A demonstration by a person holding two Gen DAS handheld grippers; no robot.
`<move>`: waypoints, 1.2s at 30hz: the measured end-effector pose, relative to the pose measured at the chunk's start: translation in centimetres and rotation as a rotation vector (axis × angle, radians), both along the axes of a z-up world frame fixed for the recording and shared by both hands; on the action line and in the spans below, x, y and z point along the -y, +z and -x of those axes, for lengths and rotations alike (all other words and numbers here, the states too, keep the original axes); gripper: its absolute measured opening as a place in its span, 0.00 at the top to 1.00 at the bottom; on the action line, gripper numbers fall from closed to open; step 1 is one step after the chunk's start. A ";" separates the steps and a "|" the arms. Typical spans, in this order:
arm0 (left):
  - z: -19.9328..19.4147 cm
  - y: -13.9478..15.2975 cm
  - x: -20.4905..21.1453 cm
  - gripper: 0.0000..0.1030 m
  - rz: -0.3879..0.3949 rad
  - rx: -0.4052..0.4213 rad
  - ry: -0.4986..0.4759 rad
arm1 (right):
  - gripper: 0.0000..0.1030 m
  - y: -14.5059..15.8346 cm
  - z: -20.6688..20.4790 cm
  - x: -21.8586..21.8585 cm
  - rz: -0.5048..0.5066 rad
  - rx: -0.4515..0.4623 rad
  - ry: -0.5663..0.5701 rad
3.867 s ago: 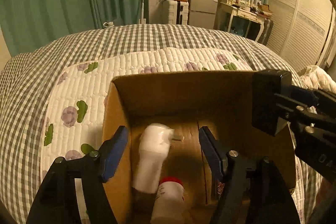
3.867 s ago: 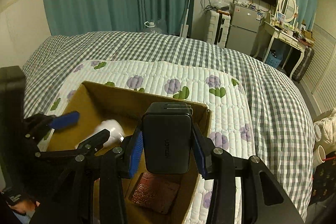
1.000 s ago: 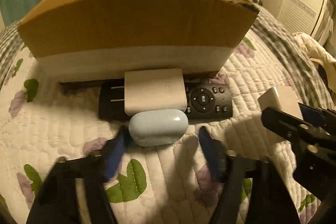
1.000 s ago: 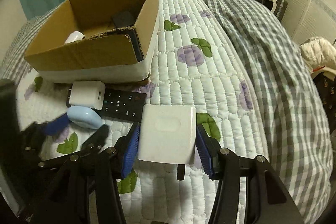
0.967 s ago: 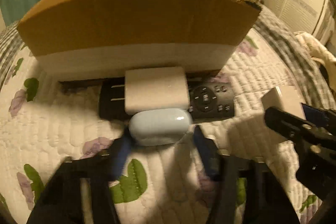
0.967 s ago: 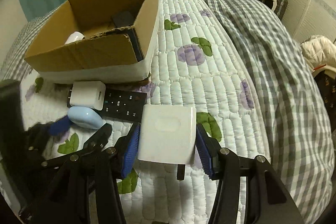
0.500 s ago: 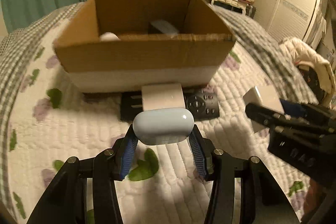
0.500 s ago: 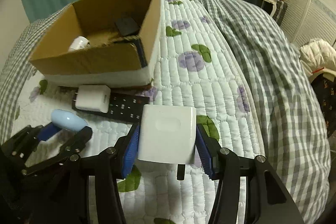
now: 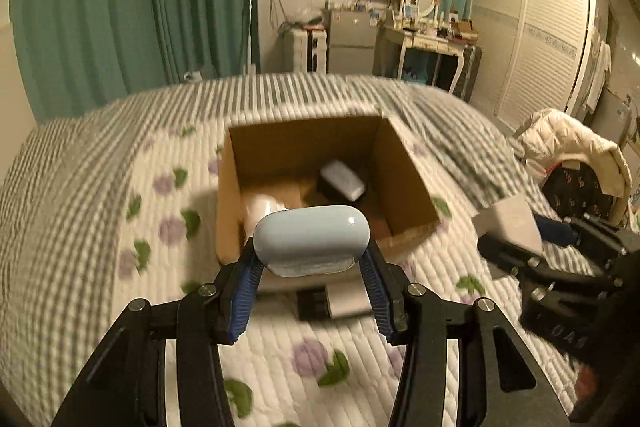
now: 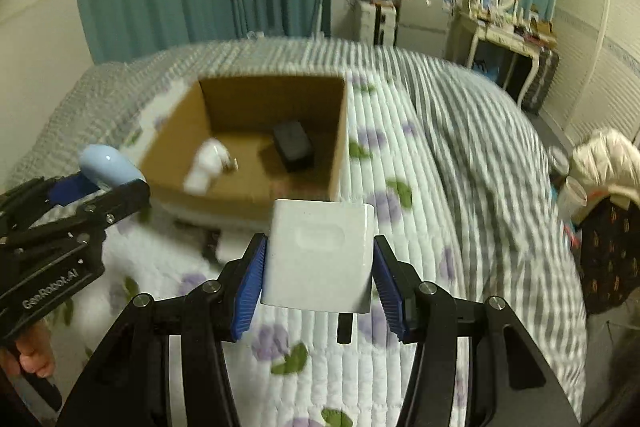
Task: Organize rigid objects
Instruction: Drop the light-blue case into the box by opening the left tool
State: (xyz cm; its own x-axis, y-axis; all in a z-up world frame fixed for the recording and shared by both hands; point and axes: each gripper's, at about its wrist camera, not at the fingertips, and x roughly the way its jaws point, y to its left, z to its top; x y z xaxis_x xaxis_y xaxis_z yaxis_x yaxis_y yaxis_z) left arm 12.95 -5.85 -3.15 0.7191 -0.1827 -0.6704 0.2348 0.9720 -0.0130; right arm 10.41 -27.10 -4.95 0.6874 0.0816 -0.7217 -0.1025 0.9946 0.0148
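Just ahead, open cardboard box (image 9: 404, 187) on quilt (image 9: 280, 347), black charger (image 10: 292, 145) inside.

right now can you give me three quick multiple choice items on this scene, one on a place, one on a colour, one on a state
1. Where is the black charger?
A in the cardboard box
B on the quilt
C in the left gripper

2. What colour is the rounded case held by the left gripper?
A red
B pale blue
C black

3. What is the right gripper doing?
A hanging open and empty
B shut on the white block
C resting in the box

A: it lies on the box floor.
B: pale blue shell.
B: pads press both its sides.
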 end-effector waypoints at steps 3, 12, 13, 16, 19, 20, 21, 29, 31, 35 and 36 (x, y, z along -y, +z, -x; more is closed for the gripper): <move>-1.8 1.1 -0.1 0.51 -0.031 0.016 0.000 | 0.50 3.0 -1.9 -0.3 -0.021 0.057 0.013; -9.2 -2.3 0.2 0.51 -0.011 -0.101 0.026 | 0.50 4.4 -9.0 -0.6 -0.007 0.097 0.043; -9.6 -3.0 0.3 0.51 -0.014 -0.108 0.026 | 0.50 3.8 -9.7 -0.5 -0.014 0.087 0.043; -10.5 -4.8 0.9 0.51 -0.030 -0.136 0.022 | 0.50 1.6 -11.4 -0.4 -0.030 0.059 0.049; -11.2 -6.9 1.5 0.51 -0.053 -0.164 0.013 | 0.50 -0.6 -12.4 -0.8 -0.018 0.033 0.061; -11.3 -7.3 1.6 0.51 -0.056 -0.170 0.011 | 0.50 -1.2 -12.6 -0.8 -0.022 0.026 0.063; -11.5 -7.8 1.7 0.51 -0.057 -0.178 0.010 | 0.50 -1.8 -12.7 -0.7 -0.033 0.018 0.064; -11.4 -9.0 2.4 0.42 -0.054 -0.179 -0.008 | 0.50 -4.3 -12.8 -0.2 -0.083 -0.004 0.060; -11.2 -8.4 2.3 0.21 -0.062 -0.158 0.012 | 0.50 -4.2 -12.8 -0.1 -0.085 -0.004 0.057; -10.7 -6.6 1.5 0.21 -0.048 -0.135 0.022 | 0.50 -3.1 -12.2 -0.1 -0.072 0.018 0.047; -10.7 -6.2 1.3 0.21 -0.046 -0.128 0.027 | 0.50 -2.8 -12.1 0.0 -0.074 0.026 0.044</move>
State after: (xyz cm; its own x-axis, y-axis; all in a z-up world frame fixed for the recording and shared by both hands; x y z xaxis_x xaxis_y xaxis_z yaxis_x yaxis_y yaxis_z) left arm 23.64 -7.13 -9.32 0.6313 -0.1311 -0.7643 0.2073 0.9783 0.0035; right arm 22.48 -27.05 -7.71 0.7002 0.1649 -0.6946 -0.1476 0.9854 0.0852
